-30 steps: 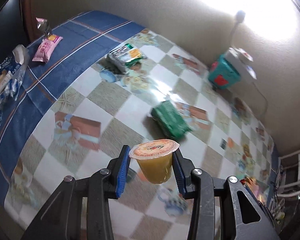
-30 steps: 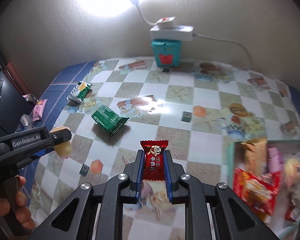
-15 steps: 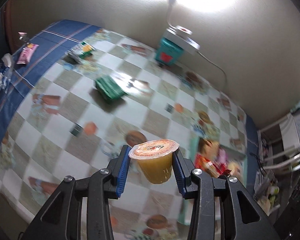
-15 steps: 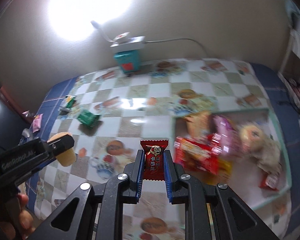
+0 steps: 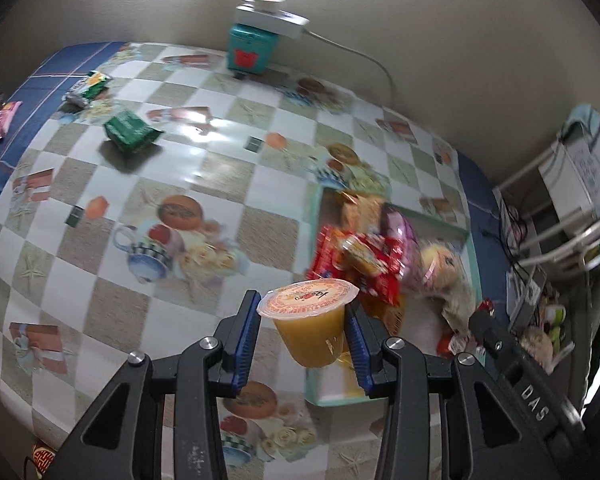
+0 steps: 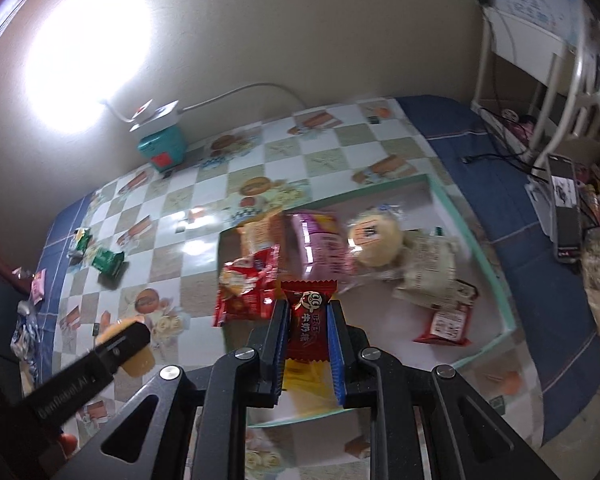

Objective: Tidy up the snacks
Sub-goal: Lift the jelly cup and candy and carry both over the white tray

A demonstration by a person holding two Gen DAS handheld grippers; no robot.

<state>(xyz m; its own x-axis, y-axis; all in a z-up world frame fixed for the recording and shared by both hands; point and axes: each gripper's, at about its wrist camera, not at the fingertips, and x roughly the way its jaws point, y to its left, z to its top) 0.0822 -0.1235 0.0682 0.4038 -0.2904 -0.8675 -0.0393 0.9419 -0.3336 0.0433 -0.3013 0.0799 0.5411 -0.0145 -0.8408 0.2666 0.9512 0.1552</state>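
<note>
Right wrist view: red candy packet (image 6: 308, 322) lengthwise between tongs (image 6: 309, 340).

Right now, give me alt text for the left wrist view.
The left hand-held gripper clamps a clear plastic cup of orange jelly above the edge of a mint-green tray of wrapped snacks on a checked tablecloth.

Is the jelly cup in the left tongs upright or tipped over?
Upright. The jelly cup sits between the left tongs with its sealed foil lid on top and its narrow base pointing down.

Beige wall (image 6: 260, 20) with bright lamp glare (image 6: 88, 48), checkered tablecloth (image 5: 228, 208), white shelving rack (image 6: 548, 92) at right
</note>
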